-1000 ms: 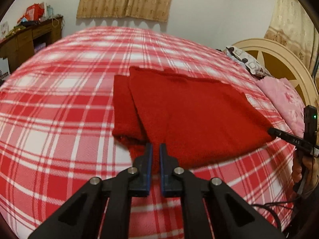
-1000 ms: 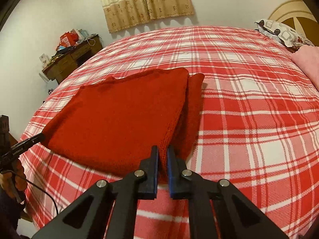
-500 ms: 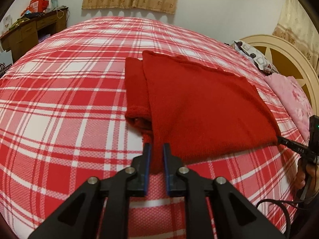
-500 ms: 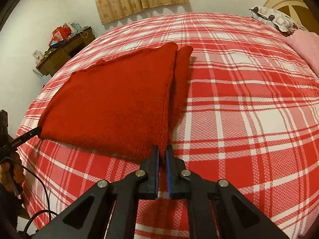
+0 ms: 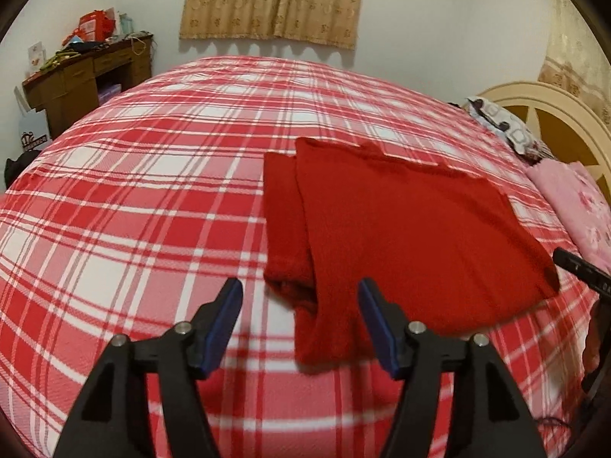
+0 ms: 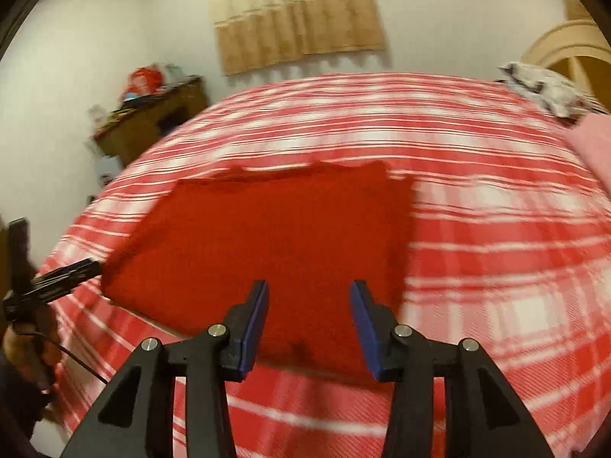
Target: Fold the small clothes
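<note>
Red garment: the red knitted garment [image 5: 401, 236] lies folded flat on the bed [image 5: 152, 198], a narrower folded strip showing along its left edge in the left wrist view; its near corner lies below and between the left jaws.
Left gripper: the left gripper [image 5: 299, 322] has jaws that have just been opening and now stand wide apart; the pads do not press the cloth.
Right gripper: the right gripper [image 6: 309, 324] has jaws that have just been opening, parted over the garment's near edge, gripping nothing; this view is blurred.
Around: a pink floral pillow [image 5: 580, 206] and a patterned dark-and-white pillow [image 5: 500, 122] lie at the bed's head, apart from the garment; nothing lies on the garment.
Surface: red-and-white plaid bedcover.
Room: cream arched headboard [image 5: 553, 110], beige curtain [image 5: 273, 0] on a white wall, wooden desk [image 5: 76, 76] cluttered with a red box and small items.
Writing: none readable.
</note>
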A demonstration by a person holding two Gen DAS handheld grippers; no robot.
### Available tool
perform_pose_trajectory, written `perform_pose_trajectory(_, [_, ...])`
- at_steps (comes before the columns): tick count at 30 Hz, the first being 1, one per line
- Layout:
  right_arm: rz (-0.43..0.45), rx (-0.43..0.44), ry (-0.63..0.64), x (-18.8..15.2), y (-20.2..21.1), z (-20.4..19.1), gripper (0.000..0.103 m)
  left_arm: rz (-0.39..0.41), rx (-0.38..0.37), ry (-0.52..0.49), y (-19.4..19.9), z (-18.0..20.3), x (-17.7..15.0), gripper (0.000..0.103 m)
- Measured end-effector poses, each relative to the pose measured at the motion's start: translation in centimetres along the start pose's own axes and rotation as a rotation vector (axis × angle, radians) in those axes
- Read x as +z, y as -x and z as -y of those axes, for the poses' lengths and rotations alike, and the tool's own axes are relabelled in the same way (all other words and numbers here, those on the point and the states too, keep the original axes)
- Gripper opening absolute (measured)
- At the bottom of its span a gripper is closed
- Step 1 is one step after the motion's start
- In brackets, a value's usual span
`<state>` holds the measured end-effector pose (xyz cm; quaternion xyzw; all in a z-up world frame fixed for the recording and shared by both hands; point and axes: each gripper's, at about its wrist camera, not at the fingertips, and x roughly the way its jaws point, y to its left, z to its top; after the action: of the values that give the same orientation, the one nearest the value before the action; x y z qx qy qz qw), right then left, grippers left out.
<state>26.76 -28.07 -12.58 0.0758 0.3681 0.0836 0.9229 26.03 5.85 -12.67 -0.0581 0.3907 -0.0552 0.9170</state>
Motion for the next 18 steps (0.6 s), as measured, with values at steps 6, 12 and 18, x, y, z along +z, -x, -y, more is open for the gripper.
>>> perform_pose_trajectory(6, [-0.083, 0.013, -0.152, -1.5, -3.8, 3.6, 0.045, -0.072, 0.081, 0.003, -2.9, -1.0, -0.5, 0.072])
perform_pose_trajectory(12, [-0.101, 0.045, -0.141, -2.6, -3.2, 3.9, 0.045, -0.064, 0.047, 0.015, -2.6, -1.7, -1.4, 0.081])
perform_pose_trajectory(18, [-0.12, -0.033, -0.081, -1.9, -2.6, 1.8, 0.046, -0.009, -0.022, 0.049, -0.1, -3.1, -0.8, 0.081])
